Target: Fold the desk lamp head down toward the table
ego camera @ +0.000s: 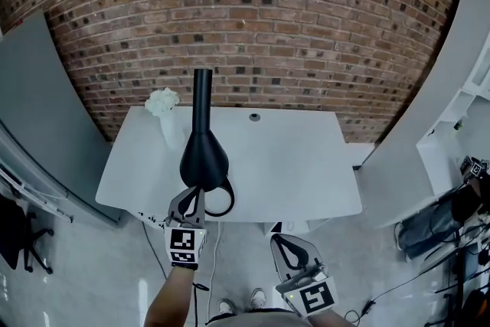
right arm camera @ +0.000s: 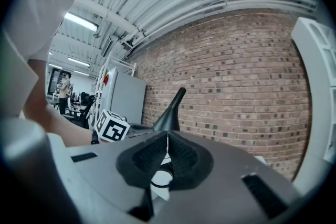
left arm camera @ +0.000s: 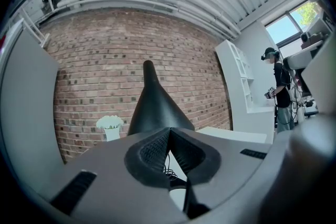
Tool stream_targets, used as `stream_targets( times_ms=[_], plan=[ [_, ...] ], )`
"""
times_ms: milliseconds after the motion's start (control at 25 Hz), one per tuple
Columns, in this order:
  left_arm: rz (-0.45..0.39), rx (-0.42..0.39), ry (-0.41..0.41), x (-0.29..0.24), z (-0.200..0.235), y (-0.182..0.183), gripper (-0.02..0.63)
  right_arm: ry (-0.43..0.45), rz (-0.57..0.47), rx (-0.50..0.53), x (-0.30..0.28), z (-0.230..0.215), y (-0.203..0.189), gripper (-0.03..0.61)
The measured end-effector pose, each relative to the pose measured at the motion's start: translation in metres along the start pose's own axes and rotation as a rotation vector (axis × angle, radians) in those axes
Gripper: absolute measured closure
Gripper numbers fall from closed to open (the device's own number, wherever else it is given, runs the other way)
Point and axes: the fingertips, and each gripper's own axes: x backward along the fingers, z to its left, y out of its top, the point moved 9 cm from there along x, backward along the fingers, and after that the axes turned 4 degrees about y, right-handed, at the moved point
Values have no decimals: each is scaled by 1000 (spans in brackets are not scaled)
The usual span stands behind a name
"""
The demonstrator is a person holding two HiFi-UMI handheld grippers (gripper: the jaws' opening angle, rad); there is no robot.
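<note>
White table (ego camera: 306, 165) against brick wall (ego camera: 253, 11); black lamp (ego camera: 204, 157) near front edge.

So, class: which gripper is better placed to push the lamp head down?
Left. The left gripper sits right by the lamp head; the right gripper hangs short of the table, well away from it.

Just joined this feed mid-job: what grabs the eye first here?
The black desk lamp stands out most, tall at the front left of the white table, dark against the brick wall. The left gripper sits right before it, jaws together and empty; the right gripper hangs lower, off the table's front edge, jaws also together. A white flower vase stands at the table's back left.
</note>
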Motion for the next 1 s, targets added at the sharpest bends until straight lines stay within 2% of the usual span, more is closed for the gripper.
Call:
stream_targets(
  times_ms=[400, 800, 1000],
  plan=[
    [-17, 4, 16, 1, -4, 0, 606, -5, 8, -9, 3, -9, -6, 560],
    [-23, 6, 44, 33, -3, 8, 606, 89, -22, -11, -18, 8, -4, 560],
    [-49, 37, 55, 60, 0, 20, 606, 113, -31, -23, -24, 17, -1, 560]
  ],
)
